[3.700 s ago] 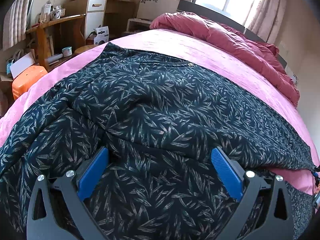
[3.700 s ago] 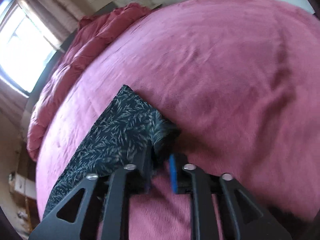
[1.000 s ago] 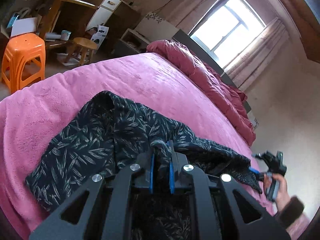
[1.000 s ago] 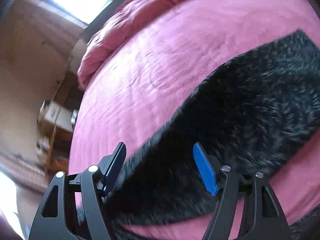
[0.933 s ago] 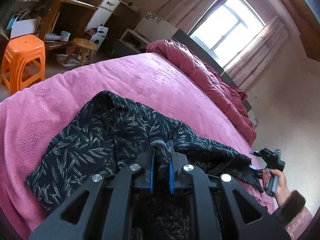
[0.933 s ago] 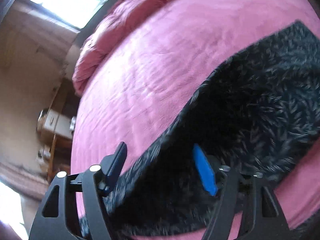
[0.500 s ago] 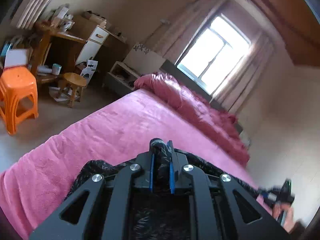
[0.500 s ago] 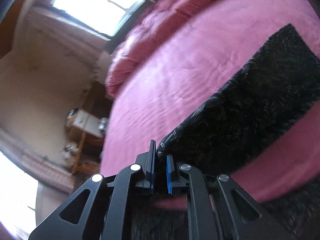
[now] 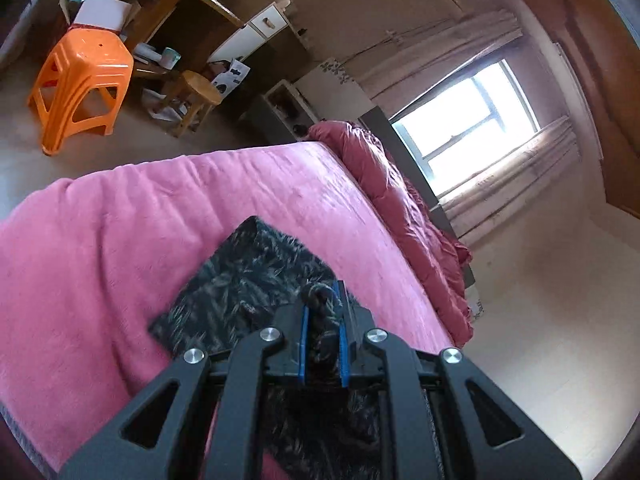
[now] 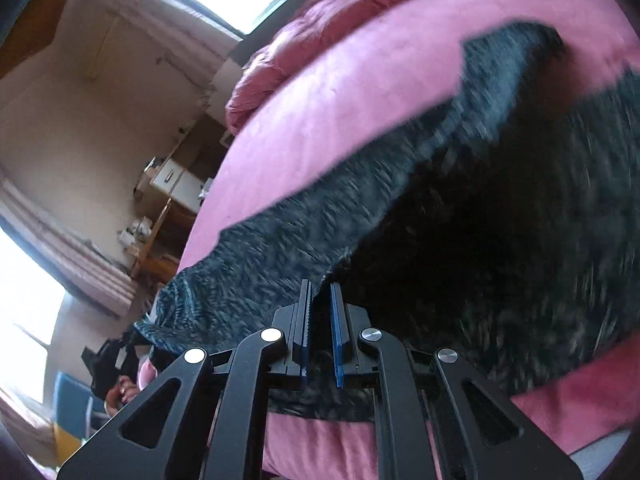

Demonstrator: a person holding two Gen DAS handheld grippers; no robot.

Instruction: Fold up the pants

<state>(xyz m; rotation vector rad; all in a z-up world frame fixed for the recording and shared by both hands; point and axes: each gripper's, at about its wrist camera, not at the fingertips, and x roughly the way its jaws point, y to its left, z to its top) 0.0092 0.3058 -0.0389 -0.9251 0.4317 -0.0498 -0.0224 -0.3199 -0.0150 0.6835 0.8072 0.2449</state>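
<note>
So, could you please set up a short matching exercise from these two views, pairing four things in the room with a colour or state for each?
Things:
1. left gripper
2. stool
3. blanket
4. quilt

Colour or state:
A. orange, standing on the floor
B. pink, spread over the bed
C. shut on a bunch of the dark leaf-print pants
D. darker red, heaped along the far side of the bed

Pairs: 1-C, 2-A, 3-B, 4-D
</note>
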